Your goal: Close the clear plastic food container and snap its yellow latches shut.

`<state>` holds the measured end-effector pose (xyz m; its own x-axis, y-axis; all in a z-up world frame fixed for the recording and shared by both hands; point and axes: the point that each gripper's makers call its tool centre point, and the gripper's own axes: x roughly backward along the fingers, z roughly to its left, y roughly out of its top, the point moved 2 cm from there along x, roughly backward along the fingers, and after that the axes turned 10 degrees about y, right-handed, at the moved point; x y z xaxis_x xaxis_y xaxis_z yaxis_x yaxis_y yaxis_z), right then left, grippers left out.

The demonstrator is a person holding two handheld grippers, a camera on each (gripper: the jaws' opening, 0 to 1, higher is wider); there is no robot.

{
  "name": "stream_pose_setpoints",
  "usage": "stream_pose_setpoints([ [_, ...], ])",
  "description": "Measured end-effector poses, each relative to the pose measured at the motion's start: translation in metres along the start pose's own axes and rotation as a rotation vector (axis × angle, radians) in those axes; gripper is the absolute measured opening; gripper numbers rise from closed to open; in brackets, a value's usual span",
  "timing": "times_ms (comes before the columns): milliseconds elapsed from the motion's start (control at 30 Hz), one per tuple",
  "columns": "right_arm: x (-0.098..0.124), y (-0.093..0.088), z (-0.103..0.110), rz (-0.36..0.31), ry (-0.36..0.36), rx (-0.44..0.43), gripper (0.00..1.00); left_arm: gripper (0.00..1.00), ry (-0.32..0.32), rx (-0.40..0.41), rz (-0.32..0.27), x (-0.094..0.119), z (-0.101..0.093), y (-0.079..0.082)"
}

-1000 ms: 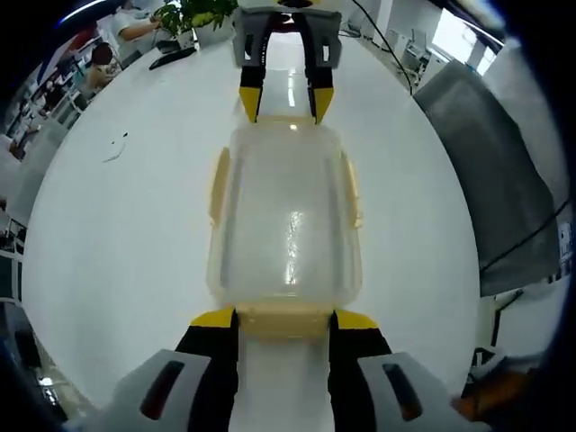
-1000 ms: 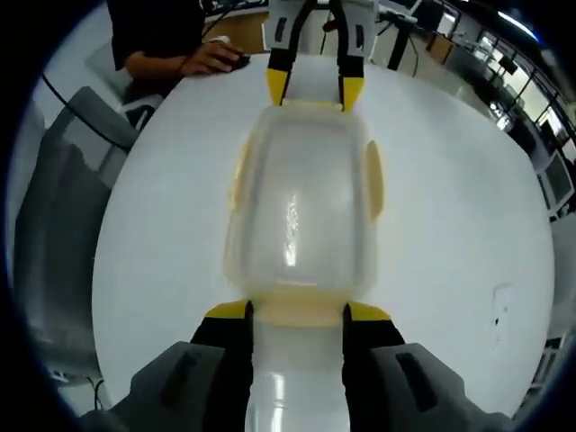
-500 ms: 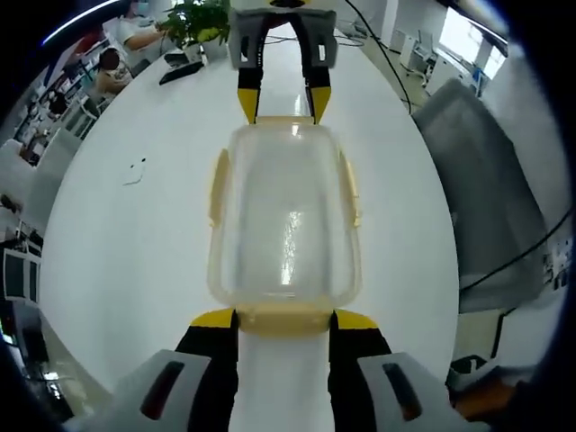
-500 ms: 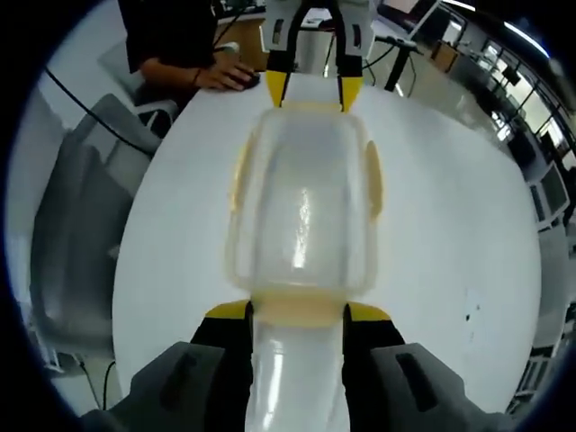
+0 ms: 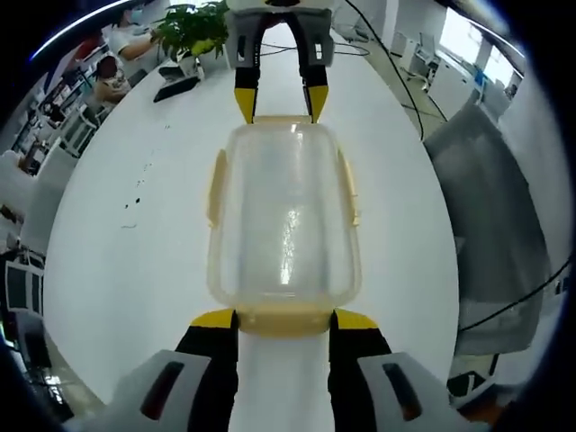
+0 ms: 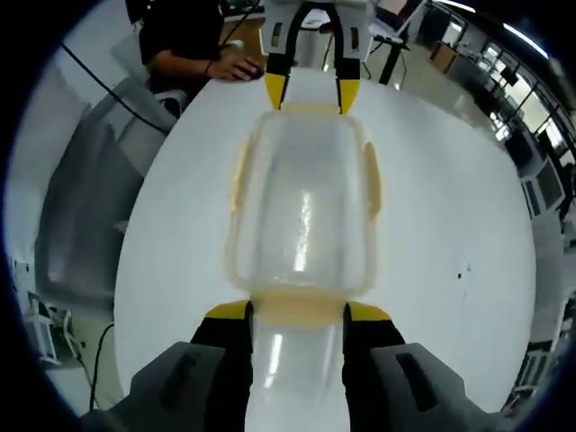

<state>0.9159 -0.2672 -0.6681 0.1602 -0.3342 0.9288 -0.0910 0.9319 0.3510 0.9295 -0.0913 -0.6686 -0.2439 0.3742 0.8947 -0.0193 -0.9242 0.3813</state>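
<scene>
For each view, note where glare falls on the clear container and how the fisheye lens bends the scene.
Left gripper view: a bright vertical glare streak runs down the container lid, and the white table bulges round. Right gripper view: a similar streak sits on the container, with the table edge curving and the background warped.

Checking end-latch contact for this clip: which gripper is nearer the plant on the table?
Right. In the left gripper view the right gripper sits at the container's far end, close to the plant; the left gripper is at the near end latch.
</scene>
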Motion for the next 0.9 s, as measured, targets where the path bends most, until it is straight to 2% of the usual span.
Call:
stream_pose_setpoints([
  [267, 0.012, -0.043, 0.003, 0.023, -0.002, -0.024, 0.35, 0.33, -0.016, -0.022, -0.017, -0.021, -0.001, 0.042],
  [500, 0.023, -0.076, 0.010, 0.030, 0.006, -0.037, 0.35, 0.33, -0.032, -0.034, -0.031, -0.042, -0.003, 0.070],
  [900, 0.022, -0.106, 0.012, 0.033, 0.021, -0.055, 0.35, 0.33, -0.057, -0.041, -0.043, -0.062, -0.009, 0.093],
])
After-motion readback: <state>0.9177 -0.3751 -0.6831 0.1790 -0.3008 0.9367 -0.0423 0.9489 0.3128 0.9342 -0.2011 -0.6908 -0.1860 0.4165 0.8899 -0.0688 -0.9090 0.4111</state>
